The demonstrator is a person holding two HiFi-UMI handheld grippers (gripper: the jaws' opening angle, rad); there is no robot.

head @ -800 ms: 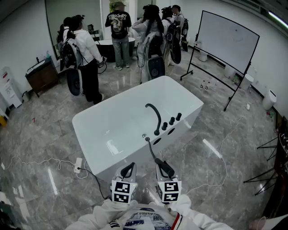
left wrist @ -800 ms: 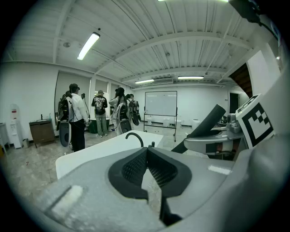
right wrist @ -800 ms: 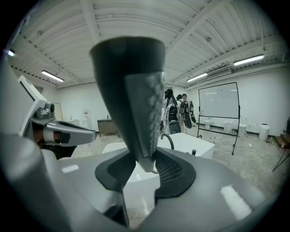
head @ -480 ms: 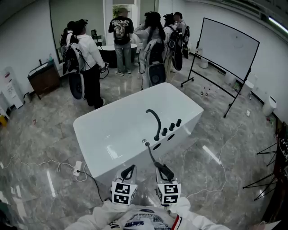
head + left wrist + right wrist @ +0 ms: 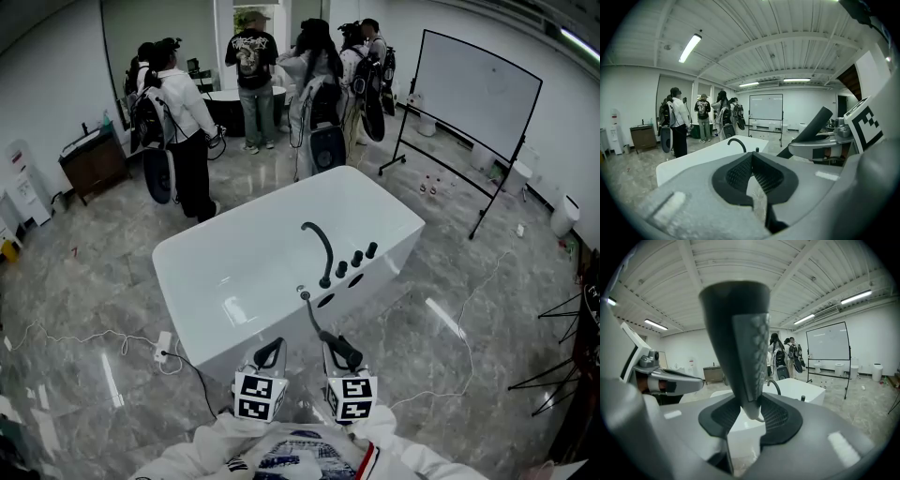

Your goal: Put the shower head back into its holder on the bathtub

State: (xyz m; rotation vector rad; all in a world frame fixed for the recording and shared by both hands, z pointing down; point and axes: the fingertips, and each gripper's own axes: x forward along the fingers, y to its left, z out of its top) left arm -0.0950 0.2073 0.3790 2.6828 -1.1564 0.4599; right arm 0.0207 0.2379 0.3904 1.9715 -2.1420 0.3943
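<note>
One bathtub [image 5: 234, 272]. One curved spout [image 5: 324, 246]. Three black knobs [image 5: 356, 259]. One shower head [image 5: 344, 350]. Two grippers: left gripper [image 5: 269, 351], right gripper [image 5: 337, 354]. One whiteboard [image 5: 478, 84]. About six people [image 5: 187, 112], who overlap, so exact count unclear.

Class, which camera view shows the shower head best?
The right gripper view: the shower head fills the frame, clamped between the jaws. The head view shows it small and dark; the left gripper view, only its side.
</note>
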